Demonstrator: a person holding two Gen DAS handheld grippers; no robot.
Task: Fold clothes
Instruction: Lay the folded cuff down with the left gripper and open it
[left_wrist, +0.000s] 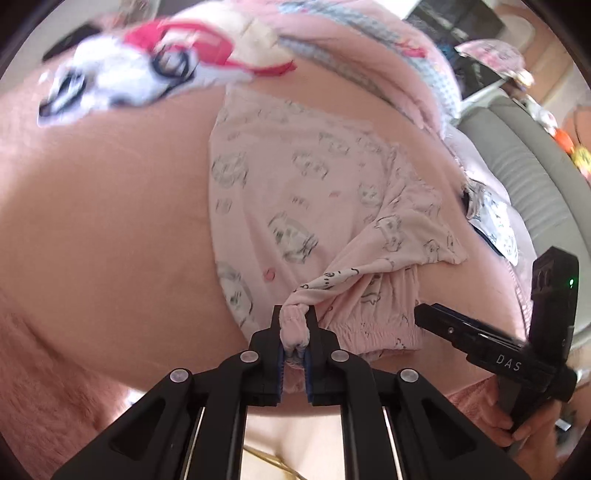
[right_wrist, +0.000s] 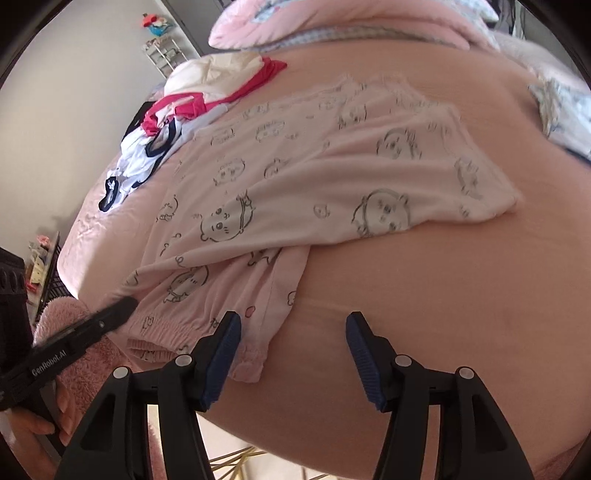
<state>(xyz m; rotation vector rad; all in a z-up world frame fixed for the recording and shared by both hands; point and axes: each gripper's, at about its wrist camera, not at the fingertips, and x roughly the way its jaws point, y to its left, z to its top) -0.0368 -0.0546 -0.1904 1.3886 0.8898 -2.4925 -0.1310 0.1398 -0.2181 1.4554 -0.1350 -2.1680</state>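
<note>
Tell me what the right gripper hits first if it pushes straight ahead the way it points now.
Most likely the pink bedsheet: the open right gripper has bare sheet between its fingers. The pink printed pants lie just left; the left finger may brush their corner. Depth is unclear.

Soft printed cotton pyjama trousers (right_wrist: 295, 192) lie on a smooth matt pink bedsheet (right_wrist: 424, 295).

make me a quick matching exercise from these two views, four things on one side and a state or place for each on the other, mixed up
1 left gripper
2 right gripper
3 pink printed pants
4 white, red and navy clothes

a open, nothing between the pads
b heaped at the bed's far side
c shut on bunched waistband
d spread on the pink bedcover

Pairs: 1-c, 2-a, 3-d, 4-b
</note>
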